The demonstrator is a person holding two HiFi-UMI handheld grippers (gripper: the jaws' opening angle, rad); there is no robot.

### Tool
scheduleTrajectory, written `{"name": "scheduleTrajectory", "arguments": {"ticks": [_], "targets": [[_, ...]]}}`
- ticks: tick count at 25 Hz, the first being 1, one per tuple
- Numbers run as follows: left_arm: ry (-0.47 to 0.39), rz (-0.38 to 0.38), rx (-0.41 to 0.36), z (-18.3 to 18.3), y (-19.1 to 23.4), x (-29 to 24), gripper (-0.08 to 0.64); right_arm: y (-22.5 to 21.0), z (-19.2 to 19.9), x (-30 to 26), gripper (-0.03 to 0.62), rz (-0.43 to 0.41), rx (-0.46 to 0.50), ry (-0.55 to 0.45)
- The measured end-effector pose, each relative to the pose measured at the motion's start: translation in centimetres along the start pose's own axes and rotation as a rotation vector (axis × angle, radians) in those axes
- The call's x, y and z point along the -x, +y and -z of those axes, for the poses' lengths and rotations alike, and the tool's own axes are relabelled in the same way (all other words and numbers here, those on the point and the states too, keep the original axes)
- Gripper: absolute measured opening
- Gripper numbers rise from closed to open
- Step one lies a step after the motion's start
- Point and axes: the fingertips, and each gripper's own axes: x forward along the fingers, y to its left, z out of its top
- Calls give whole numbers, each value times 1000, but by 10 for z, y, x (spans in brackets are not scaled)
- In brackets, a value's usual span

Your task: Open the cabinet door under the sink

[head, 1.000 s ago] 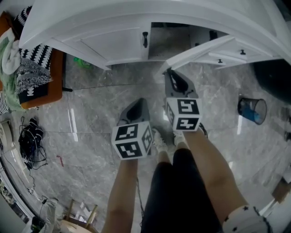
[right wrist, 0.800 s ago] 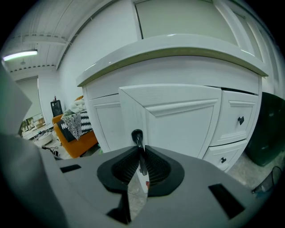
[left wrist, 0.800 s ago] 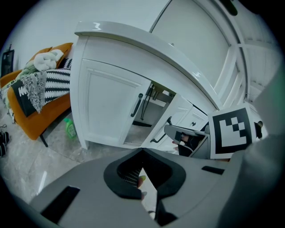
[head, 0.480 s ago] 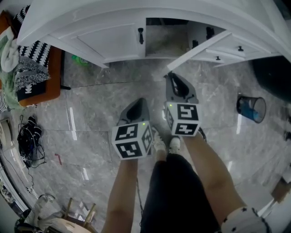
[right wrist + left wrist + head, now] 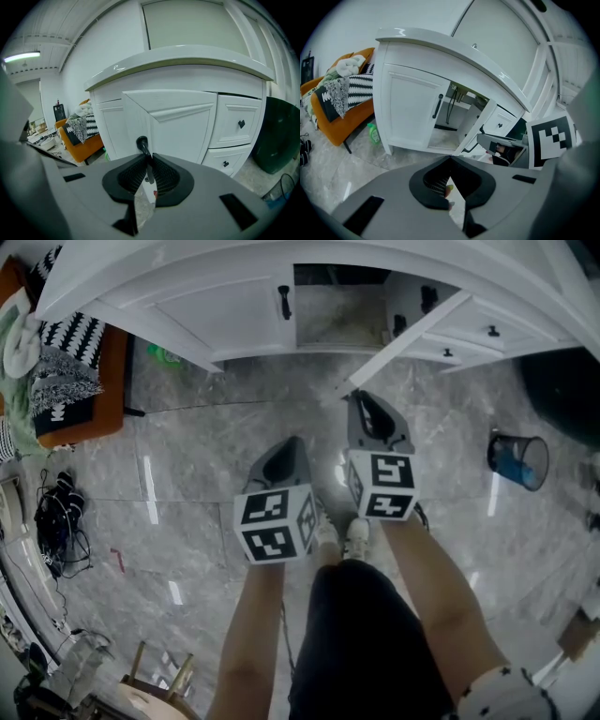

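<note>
The white sink cabinet [image 5: 234,315] runs across the top of the head view. Its right door [image 5: 403,338] stands swung out wide, showing the dark inside [image 5: 337,315]. My right gripper [image 5: 361,397] is shut on that door's black handle [image 5: 142,144]; in the right gripper view the door panel [image 5: 183,126] fills the space behind the jaws [image 5: 147,158]. The left door [image 5: 412,115] stays closed, its black handle [image 5: 437,106] untouched. My left gripper [image 5: 289,444] hangs over the floor short of the cabinet, shut and holding nothing [image 5: 449,161].
Drawers [image 5: 492,331] with black knobs sit right of the opening. A green bottle [image 5: 167,356] lies by the cabinet's left corner, beside an orange chair [image 5: 84,381] piled with cloth. A wire bin [image 5: 518,463] stands at the right, cables [image 5: 52,521] at the left. Pipes [image 5: 452,105] run inside.
The right gripper has drawn back toward the person with the handle, and the right door has swung further out. The left gripper has barely moved.
</note>
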Motion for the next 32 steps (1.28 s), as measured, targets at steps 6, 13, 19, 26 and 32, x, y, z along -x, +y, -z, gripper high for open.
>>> {"name": "scheduleTrajectory", "arguments": {"ticks": [6, 13, 19, 26, 32], "targets": [[-1, -2, 6, 7, -7, 5, 5, -13, 13, 15, 48, 13, -4, 14], [0, 1, 0, 11, -24, 6, 5, -30, 25, 33, 46, 26, -4, 23], [0, 5, -8, 14, -38, 4, 5, -44, 32, 44, 47, 29, -5, 22], [4, 7, -11, 20, -54, 5, 5, -66, 43, 61, 44, 46, 5, 38], [-5, 9, -8, 23, -70, 4, 5, -98, 54, 78, 43, 84, -18, 48]]}}
